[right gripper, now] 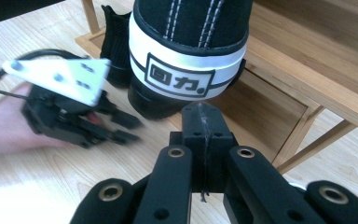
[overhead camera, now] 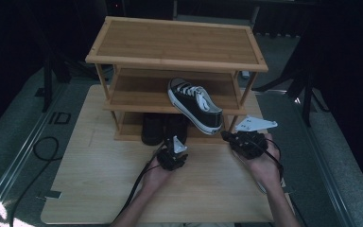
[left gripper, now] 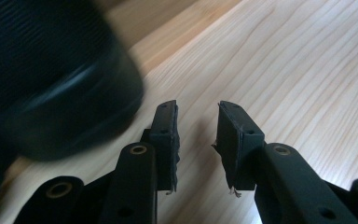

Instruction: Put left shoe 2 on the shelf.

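A black-and-white canvas sneaker (overhead camera: 194, 101) lies at an angle on the middle shelf of a wooden shoe rack (overhead camera: 175, 42), its heel hanging over the front edge. In the right gripper view the heel (right gripper: 189, 46) shows a white band with a logo. My right gripper (overhead camera: 224, 135) (right gripper: 203, 112) is shut, with its tips just under that heel and nothing between the jaws. My left gripper (overhead camera: 171, 142) (left gripper: 196, 109) is open low over the table, beside a black shoe (left gripper: 51, 84) on the bottom shelf. The right gripper view has the left gripper (right gripper: 133, 129) farther off at the left.
A pair of black shoes (overhead camera: 163, 127) stands on the rack's bottom shelf. The rack stands at the back of a light wooden table (overhead camera: 99, 165). Its top shelf is bare. A cable (overhead camera: 42, 146) lies on the floor at the left.
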Available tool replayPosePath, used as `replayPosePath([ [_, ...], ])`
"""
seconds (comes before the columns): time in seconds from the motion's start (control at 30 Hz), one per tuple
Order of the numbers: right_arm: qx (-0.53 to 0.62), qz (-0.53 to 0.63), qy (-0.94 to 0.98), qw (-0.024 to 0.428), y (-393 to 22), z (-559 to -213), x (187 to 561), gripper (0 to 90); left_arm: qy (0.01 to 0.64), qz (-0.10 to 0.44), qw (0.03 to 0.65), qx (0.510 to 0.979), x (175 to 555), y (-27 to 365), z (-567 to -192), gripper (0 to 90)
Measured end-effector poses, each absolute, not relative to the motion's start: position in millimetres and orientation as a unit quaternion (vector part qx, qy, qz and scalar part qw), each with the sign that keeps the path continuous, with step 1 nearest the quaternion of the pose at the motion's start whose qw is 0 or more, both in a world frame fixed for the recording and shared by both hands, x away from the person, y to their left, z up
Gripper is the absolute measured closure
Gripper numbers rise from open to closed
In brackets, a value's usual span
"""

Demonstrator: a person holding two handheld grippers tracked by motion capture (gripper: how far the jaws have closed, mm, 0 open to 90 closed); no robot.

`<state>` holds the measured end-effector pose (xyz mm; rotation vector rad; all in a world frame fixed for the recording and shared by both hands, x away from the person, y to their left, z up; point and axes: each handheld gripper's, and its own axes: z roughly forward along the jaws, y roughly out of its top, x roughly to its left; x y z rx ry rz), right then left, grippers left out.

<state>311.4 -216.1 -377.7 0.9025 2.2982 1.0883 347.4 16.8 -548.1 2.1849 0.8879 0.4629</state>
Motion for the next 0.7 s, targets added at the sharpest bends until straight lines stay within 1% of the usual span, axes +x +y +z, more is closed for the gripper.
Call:
replayPosePath([
  [0.07, 0.325, 0.395, 0.831, 0.220, -216, -377, 310, 90.0, 0.342, 0.184, 0.359, 0.849, 353, 4, -549, 69.5],
  [0.27, 0.319, 0.397, 0.832, 0.221, -216, -377, 307, 90.0, 0.359, 0.195, 0.360, 0.839, 371, -20, -552, 76.5],
  [0.53, 0.313, 0.400, 0.833, 0.221, -218, -378, 303, 90.0, 0.364, 0.210, 0.351, 0.837, 387, -44, -552, 86.6],
  [0.6, 0.311, 0.399, 0.834, 0.221, -218, -379, 303, 90.0, 0.361, 0.214, 0.340, 0.842, 391, -46, -551, 88.3],
  [0.7, 0.307, 0.401, 0.834, 0.223, -217, -379, 301, 90.0, 0.374, 0.214, 0.347, 0.833, 397, -48, -552, 89.7],
])
